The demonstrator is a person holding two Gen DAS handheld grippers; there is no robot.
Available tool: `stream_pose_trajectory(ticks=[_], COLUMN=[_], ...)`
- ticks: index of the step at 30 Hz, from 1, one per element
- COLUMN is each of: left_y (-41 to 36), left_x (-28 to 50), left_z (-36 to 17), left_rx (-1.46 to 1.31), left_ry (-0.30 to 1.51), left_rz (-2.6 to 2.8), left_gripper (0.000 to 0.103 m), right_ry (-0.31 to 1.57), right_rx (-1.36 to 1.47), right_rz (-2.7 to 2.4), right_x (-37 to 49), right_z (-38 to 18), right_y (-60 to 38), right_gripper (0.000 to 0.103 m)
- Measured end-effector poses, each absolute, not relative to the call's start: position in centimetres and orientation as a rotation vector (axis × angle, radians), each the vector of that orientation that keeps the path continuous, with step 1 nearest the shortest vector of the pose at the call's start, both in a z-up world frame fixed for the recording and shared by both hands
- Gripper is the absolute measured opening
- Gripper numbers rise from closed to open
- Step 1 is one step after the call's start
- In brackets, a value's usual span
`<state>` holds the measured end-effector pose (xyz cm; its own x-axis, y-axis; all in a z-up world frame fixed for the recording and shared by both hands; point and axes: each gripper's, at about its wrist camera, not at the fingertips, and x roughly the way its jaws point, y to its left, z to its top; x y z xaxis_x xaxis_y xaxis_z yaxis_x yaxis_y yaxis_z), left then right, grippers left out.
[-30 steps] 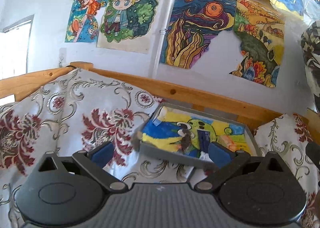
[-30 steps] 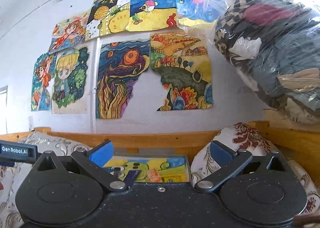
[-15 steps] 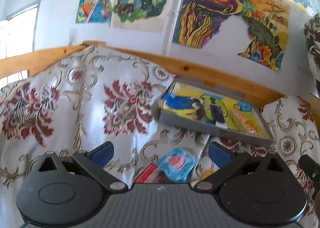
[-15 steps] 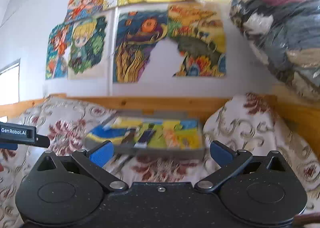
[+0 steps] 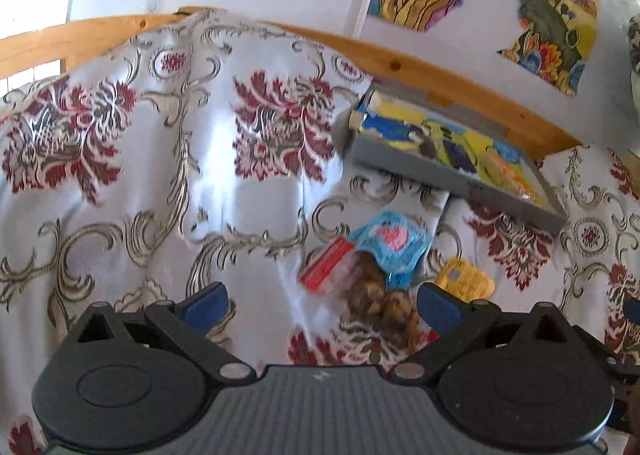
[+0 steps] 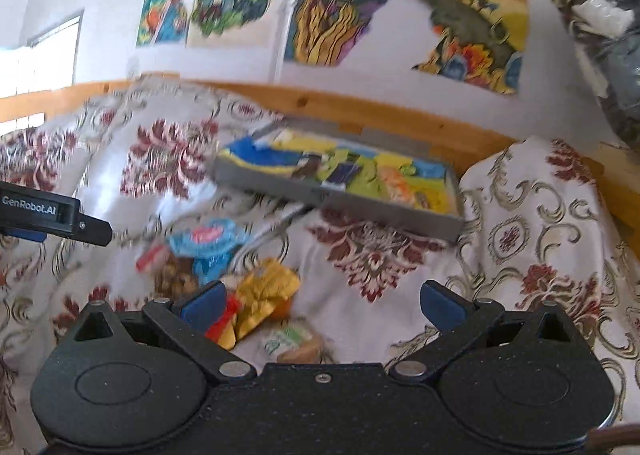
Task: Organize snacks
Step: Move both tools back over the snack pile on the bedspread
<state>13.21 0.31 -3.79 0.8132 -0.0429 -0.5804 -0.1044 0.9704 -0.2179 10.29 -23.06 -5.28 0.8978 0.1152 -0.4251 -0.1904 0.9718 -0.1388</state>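
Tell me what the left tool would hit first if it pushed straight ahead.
Probably the floral cloth just left of the snack pile. The left tool is open and empty; the red pack and blue pack lie slightly right of its line. Depth is unclear.

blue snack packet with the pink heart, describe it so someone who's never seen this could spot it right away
Start at the grey tray propped against the wooden rail on the floral cloth. Just below the tray lies a small pile of snacks, and the blue snack packet is on top of it. It is the only light blue one, with a pink heart printed on it, beside a red-striped clear bag and a yellow packet.
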Motion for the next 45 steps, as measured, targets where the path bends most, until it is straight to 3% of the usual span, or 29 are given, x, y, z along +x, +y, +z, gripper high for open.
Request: stream_pose_trajectory(ticks=[23, 36, 45], left_y=[-1.2, -2.3, -2.5], left_x=[14.6, 16.0, 19.4], left_z=[-7.2, -8.7, -9.9], left_rx=[-0.256, -0.244, -0.445], left_ry=[0.726, 0.711, 0.758], left_rz=[-0.092, -0.129, -0.169], left_gripper=[0.102, 0.102, 0.102], right_ry=[0.775, 0.765, 0.743], right_rx=[-0.171, -0.222, -0.296], right_rz=[0.165, 0.178, 0.203], right_x=[15.4, 17.1, 17.4], right_z=[-10.0, -11.2, -11.9], right_y=[-22.2, -21.2, -20.0], right_gripper=[0.102, 0.102, 0.102])
